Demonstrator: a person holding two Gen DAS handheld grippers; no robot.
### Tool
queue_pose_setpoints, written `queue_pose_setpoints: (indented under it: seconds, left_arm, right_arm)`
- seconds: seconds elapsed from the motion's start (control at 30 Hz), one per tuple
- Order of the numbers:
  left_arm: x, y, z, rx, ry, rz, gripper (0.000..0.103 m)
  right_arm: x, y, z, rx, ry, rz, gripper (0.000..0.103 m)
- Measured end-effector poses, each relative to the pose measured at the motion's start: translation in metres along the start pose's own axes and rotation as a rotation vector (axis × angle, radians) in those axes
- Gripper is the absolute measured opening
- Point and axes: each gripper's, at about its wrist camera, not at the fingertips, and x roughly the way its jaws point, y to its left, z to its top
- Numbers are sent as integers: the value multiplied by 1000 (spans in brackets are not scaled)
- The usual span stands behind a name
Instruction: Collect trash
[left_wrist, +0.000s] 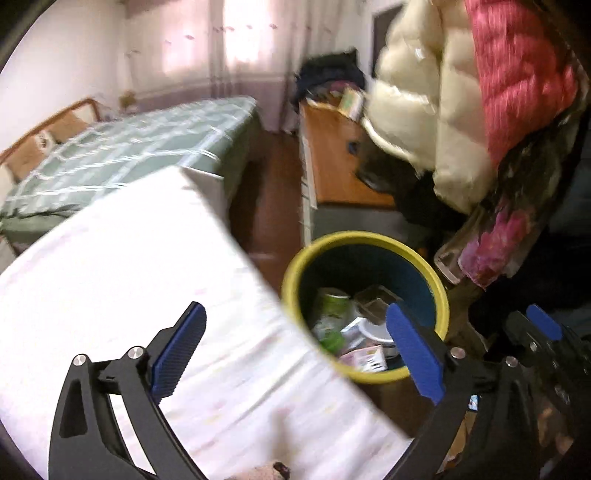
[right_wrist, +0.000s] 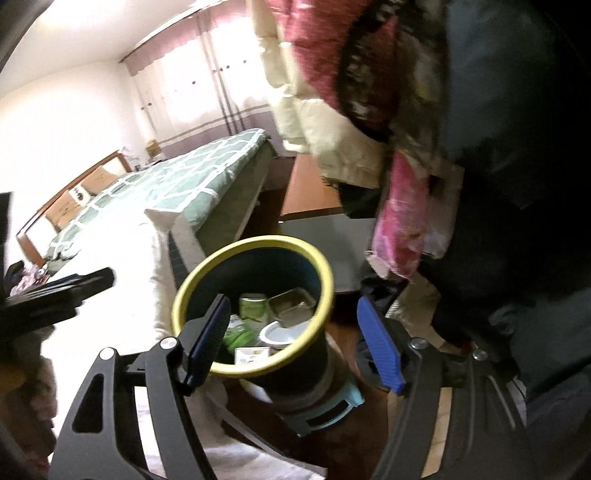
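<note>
A round trash bin with a yellow rim (left_wrist: 364, 236) and dark blue inside stands on the floor beside a white-covered table (left_wrist: 147, 280). It holds a green can (left_wrist: 334, 304), a clear plastic tray (left_wrist: 375, 299), a white lid (left_wrist: 375, 330) and a small carton (left_wrist: 364, 356). My left gripper (left_wrist: 295, 350) is open and empty, above the table edge and the bin. My right gripper (right_wrist: 295, 339) is open and empty, just above the bin's rim (right_wrist: 255, 243). The can (right_wrist: 253, 304), tray (right_wrist: 291, 301) and lid (right_wrist: 282, 332) show between its fingers. The right gripper also shows in the left wrist view (left_wrist: 543, 326).
A bed with a green checked cover (left_wrist: 122, 147) lies behind the table. A wooden desk (left_wrist: 343, 155) stands at the right. Cream and pink padded coats (left_wrist: 443, 103) hang close over the bin. A light blue stool (right_wrist: 325, 410) sits under the bin.
</note>
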Motion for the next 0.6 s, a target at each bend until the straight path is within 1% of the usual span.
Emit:
queue_pose_setpoints:
  seconds: [0.13,0.17,0.23,0.33,0.5,0.6]
  left_arm:
    - [-61,43,-23,-81,-60,58,98]
    - [-82,59,-34,-119,-78,81,98]
    - [-107,77,-48,-157,-94,115,98]
    - [-153,109,-81,-229,-131,203,98]
    - [-216,137,-132,-299,-182,353,98]
    - [-245,148,-158,-347,-209,404,98]
  right_arm:
    - [-11,25,0,-54,-7,49,70]
    - [-15,34,-1,-74,-10,73,71]
    - [-21,48,-1,-101,-12,102,72]
    - [-33,69,-4,-150,-29,135,74]
    - [-53,92,-9,-194,-54,167,75]
    - [-62,100,-13,-218,-59,173,77]
